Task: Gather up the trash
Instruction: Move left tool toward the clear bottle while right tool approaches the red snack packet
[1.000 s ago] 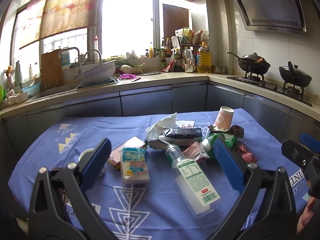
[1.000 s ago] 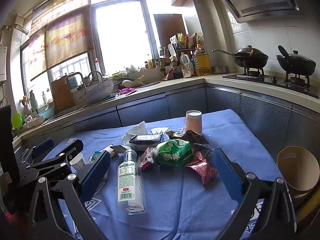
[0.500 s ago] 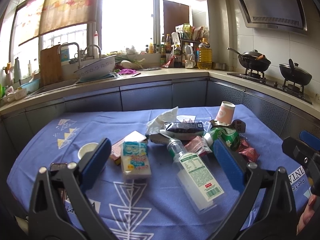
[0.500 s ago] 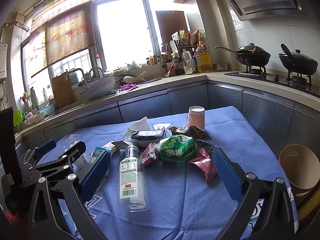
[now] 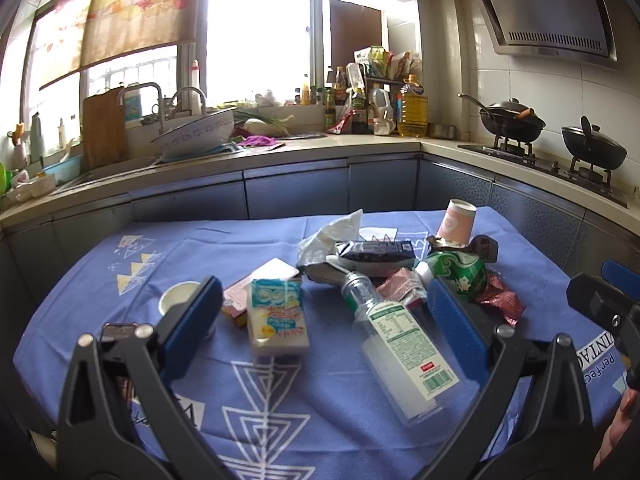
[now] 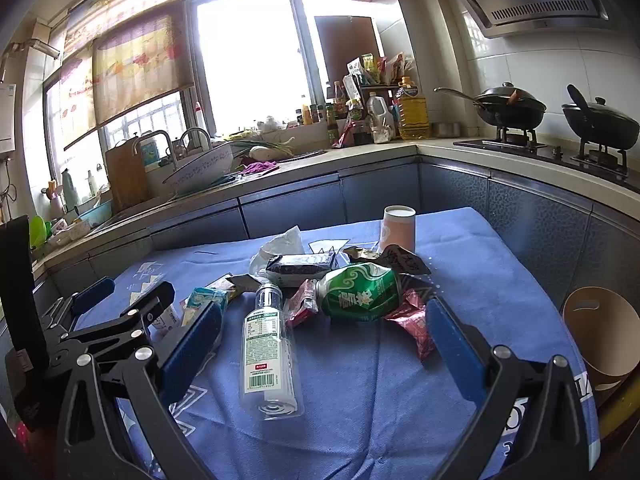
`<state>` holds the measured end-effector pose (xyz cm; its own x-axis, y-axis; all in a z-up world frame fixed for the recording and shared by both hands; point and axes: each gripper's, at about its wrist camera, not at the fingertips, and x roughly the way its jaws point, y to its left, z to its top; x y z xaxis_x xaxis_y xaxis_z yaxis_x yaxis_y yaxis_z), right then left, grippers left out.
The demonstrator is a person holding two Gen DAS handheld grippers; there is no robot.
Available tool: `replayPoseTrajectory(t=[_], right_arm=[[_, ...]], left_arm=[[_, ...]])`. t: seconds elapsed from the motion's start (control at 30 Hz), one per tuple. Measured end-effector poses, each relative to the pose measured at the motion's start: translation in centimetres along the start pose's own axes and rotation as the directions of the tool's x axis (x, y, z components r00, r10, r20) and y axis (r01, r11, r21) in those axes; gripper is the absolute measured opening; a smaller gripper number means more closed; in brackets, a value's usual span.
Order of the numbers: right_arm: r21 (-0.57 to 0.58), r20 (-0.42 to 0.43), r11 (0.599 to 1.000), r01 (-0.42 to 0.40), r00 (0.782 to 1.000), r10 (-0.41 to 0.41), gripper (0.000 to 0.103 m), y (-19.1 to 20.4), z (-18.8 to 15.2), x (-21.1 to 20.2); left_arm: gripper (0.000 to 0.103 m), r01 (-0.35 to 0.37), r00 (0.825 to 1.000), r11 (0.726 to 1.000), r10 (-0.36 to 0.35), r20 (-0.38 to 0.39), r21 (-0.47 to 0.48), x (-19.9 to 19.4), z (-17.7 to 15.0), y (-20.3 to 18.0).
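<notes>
Clear plastic bottle (image 6: 269, 350) lies between the wide-open, empty right hand-held gripper (image 6: 324, 340); left hand-held gripper (image 5: 324, 320) equally open, empty; a round bottle could roll off the blue-clothed counter (image 6: 400, 400)

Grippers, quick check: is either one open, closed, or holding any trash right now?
Left gripper: open, fingers spread wide above the table, holding nothing.
Right gripper: open, fingers spread wide above the clear bottle, holding nothing.
</notes>
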<state>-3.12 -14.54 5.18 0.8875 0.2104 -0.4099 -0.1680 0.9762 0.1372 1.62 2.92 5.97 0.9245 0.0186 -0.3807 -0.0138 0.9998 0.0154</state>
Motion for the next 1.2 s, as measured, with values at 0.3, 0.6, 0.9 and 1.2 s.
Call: replayPoseTrajectory(t=[0.3,0.6,0.9,1.2], right_arm=[[-0.003,-0.007,1.000,-0.004,1.000,0.004,0.100,0.1,-0.2,0.1],[-0.007,-0.014,1.000,-0.007,1.000,0.007,0.100,0.3,-0.4,0.3],[-0.011,-0.023,1.000,-0.015,1.000,0.014,0.100,0.4,-0.5,0.6],[-0.010,-0.041,0.999,-0.031,0.999,0.030,0.100,0.3,-0.7,0.9]], left_arm=[[0.098,-0.007,1.000,1.000,0.007,0.014,0.000,-0.1,-0.1,0.4],[0.098,-0.007,1.000,1.000,0.007,0.012,0.001,-0.1,-0.2,0.5],[0.098,-0.010,1.000,1.000,0.010,-0.003,-0.004,0.2,-0.5,0.9],[0.098,-0.018,0.999,1.000,0.018,-0.039,-0.003,1.1,-1.1,1.3]])
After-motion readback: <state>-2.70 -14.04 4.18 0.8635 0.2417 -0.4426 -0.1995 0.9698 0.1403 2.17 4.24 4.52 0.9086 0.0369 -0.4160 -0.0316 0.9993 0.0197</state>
